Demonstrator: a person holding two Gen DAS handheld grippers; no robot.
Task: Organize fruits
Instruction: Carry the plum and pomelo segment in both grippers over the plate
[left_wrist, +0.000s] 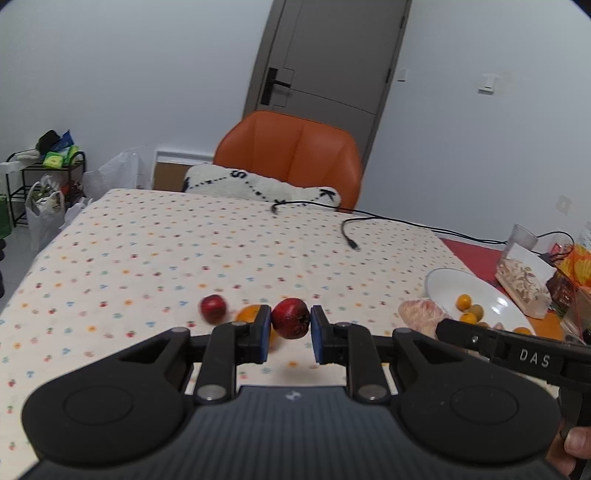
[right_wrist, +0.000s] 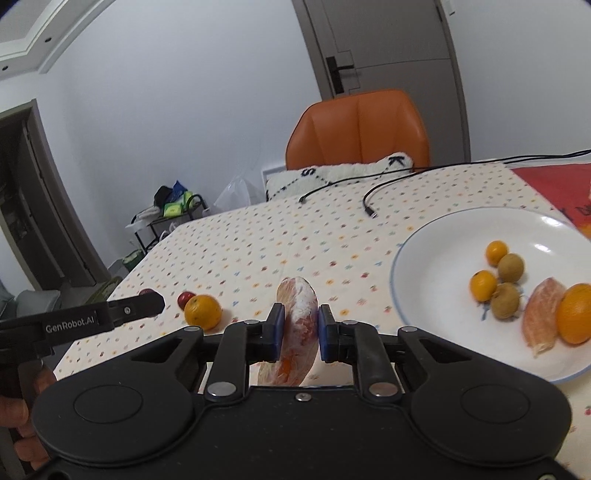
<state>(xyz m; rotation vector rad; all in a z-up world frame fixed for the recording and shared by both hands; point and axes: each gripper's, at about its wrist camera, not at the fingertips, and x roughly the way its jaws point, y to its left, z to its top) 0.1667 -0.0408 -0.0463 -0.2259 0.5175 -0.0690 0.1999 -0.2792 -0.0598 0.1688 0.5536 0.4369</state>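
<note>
Fruit in both grippers: my left gripper (left_wrist: 290, 334) is clamped on a dark red fruit (left_wrist: 290, 317), my right gripper (right_wrist: 301, 332) pinches a peeled pomelo segment (right_wrist: 297, 325) edge-on, so the pads sit on its flat sides. Both are lifted off the dotted tablecloth (left_wrist: 184, 240), probably headed for the plate. An orange (right_wrist: 202, 311) and a small red fruit (left_wrist: 212, 308) lie loose just ahead. Farther right, the white plate (right_wrist: 443, 236) already holds collected citrus.
</note>
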